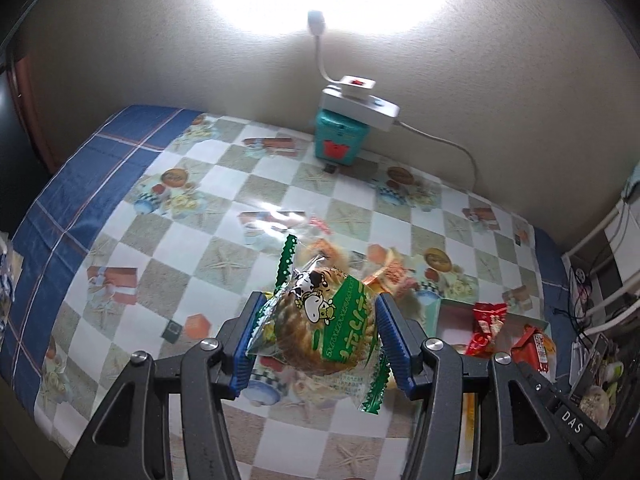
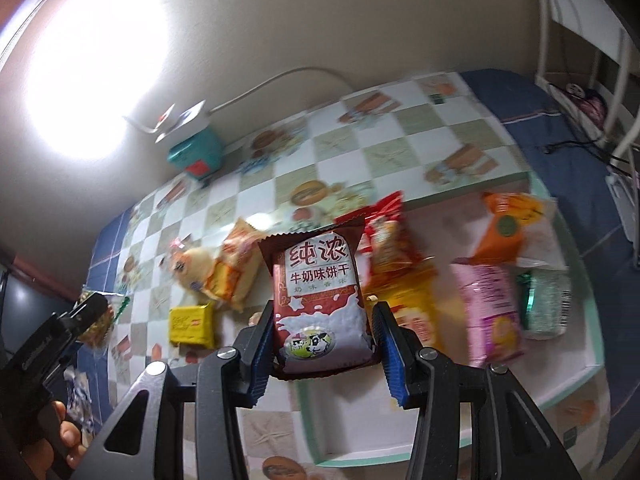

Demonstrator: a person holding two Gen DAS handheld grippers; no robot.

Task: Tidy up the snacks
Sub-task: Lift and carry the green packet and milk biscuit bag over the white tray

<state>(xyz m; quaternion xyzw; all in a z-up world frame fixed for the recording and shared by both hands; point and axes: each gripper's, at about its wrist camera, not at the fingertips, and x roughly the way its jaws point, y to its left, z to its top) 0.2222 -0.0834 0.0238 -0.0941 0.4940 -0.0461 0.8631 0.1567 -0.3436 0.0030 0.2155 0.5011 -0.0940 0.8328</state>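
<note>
My left gripper (image 1: 316,336) is shut on a green-wrapped round biscuit packet (image 1: 320,320) with a cow on it, held above the checked tablecloth (image 1: 200,208). In the right wrist view, my right gripper (image 2: 320,344) is shut on a brown milk-biscuit packet (image 2: 320,296), held over the near left corner of a white tray with a teal rim (image 2: 596,364). Several packets lie in the tray: red (image 2: 388,240), yellow (image 2: 416,316), pink (image 2: 488,312), orange (image 2: 508,224). Left of the tray, on the cloth, lie a small yellow packet (image 2: 192,322) and two more. The left gripper (image 2: 86,312) shows at the far left of this view.
A teal box (image 1: 336,140) with a white power strip and a glaring lamp stands against the back wall, its cable trailing right. A white rack (image 1: 612,264) stands past the table's right edge. A person's hand (image 2: 64,440) holds the left gripper's handle.
</note>
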